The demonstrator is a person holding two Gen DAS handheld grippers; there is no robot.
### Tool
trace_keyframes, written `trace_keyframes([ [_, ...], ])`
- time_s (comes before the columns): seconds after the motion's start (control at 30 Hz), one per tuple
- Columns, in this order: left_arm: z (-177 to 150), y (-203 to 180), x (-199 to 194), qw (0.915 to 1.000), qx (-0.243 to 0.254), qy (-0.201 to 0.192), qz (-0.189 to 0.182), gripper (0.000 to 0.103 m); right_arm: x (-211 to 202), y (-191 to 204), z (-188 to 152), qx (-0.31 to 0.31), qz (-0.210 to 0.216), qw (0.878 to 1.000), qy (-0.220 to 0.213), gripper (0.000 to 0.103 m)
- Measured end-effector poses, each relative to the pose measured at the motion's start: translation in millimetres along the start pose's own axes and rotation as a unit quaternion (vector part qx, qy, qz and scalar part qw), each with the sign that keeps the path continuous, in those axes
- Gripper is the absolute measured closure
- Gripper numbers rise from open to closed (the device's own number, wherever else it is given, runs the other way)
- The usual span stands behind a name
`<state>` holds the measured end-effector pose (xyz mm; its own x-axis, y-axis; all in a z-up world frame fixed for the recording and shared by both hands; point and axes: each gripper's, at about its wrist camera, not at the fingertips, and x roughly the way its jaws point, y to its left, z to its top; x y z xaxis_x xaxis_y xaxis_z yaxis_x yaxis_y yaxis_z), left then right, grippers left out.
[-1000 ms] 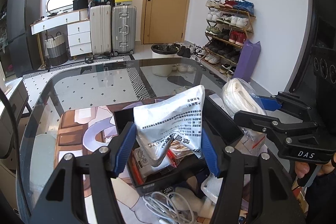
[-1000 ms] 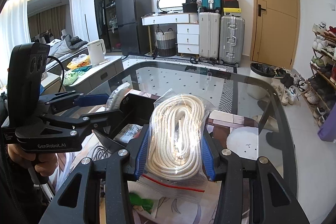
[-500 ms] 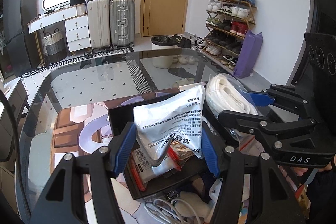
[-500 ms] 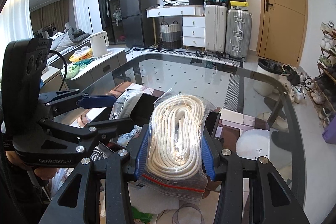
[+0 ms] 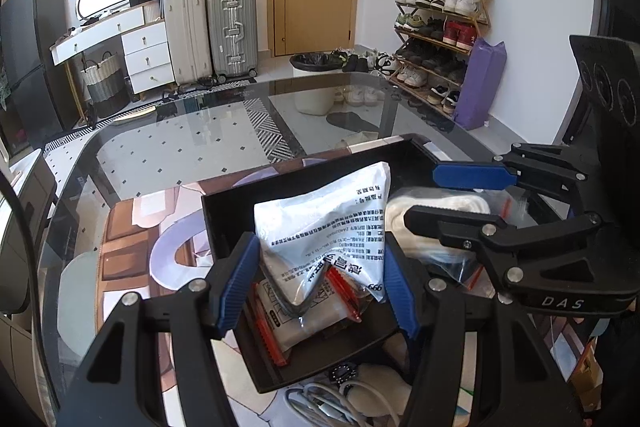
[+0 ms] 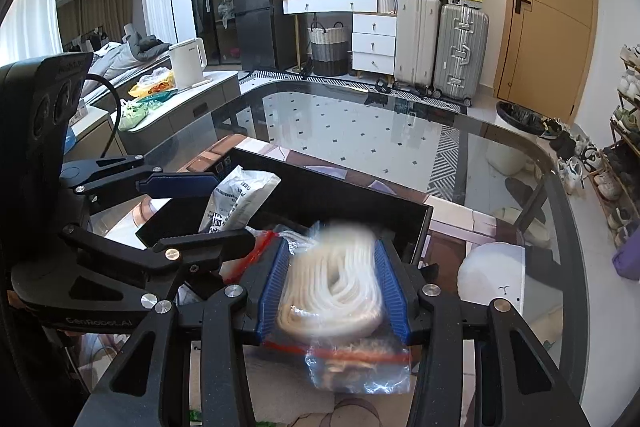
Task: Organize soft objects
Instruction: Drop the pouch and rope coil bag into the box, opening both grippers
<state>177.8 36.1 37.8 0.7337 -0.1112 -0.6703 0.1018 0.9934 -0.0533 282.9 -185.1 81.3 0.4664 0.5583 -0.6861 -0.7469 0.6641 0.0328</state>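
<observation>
My left gripper (image 5: 318, 277) is shut on a white printed pouch (image 5: 324, 223) and holds it over the black bin (image 5: 288, 189). My right gripper (image 6: 334, 285) is shut on a clear zip bag of white rope (image 6: 334, 287), tipped forward over the bin's near wall (image 6: 332, 199); the rope is motion-blurred. The rope bag also shows in the left wrist view (image 5: 436, 207), between the right gripper's fingers (image 5: 472, 175). The pouch shows in the right wrist view (image 6: 236, 201), beside the left gripper's blue pad (image 6: 180, 185). Other packets (image 5: 288, 315) lie in the bin.
The bin stands on a patterned mat (image 5: 136, 227) on a glass table (image 5: 180, 143). White cables (image 5: 340, 401) lie on the mat in front of the bin. A white round object (image 6: 492, 271) sits right of the bin. Suitcases (image 5: 212, 31) and a shoe rack (image 5: 440, 27) stand beyond.
Both grippers moved forward and down over the bin. The rope bag tipped from upright to leaning into the bin. The pouch dropped lower toward the packets inside.
</observation>
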Motion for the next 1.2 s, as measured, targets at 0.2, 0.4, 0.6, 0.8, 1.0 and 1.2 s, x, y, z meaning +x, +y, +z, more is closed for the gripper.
trace_keyframes([
  [0.2,1,0,2,1.0,0.003,0.002,-0.001,0.043,2,-3,2,-0.002,-0.006,1.0,-0.003,0.058],
  [0.4,1,1,1,1.0,-0.002,0.001,-0.01,0.036,-14,-7,0,0.002,-0.018,1.0,-0.023,0.053],
  [0.6,1,5,-12,0.9995,-0.016,-0.017,-0.022,0.014,-34,-17,-9,0.03,-0.037,0.998,-0.043,0.018],
  [0.8,-6,13,-29,0.9985,-0.032,-0.04,-0.019,0.0,-51,-23,-25,0.054,-0.044,0.996,-0.048,0.001],
  [1.0,-22,20,-42,0.9981,-0.041,-0.044,-0.006,0.0,-60,-22,-43,0.068,-0.042,0.996,-0.048,0.001],
  [1.2,-36,21,-51,0.998,-0.044,-0.045,-0.005,0.0,-65,-15,-54,0.08,-0.016,0.996,-0.043,0.001],
])
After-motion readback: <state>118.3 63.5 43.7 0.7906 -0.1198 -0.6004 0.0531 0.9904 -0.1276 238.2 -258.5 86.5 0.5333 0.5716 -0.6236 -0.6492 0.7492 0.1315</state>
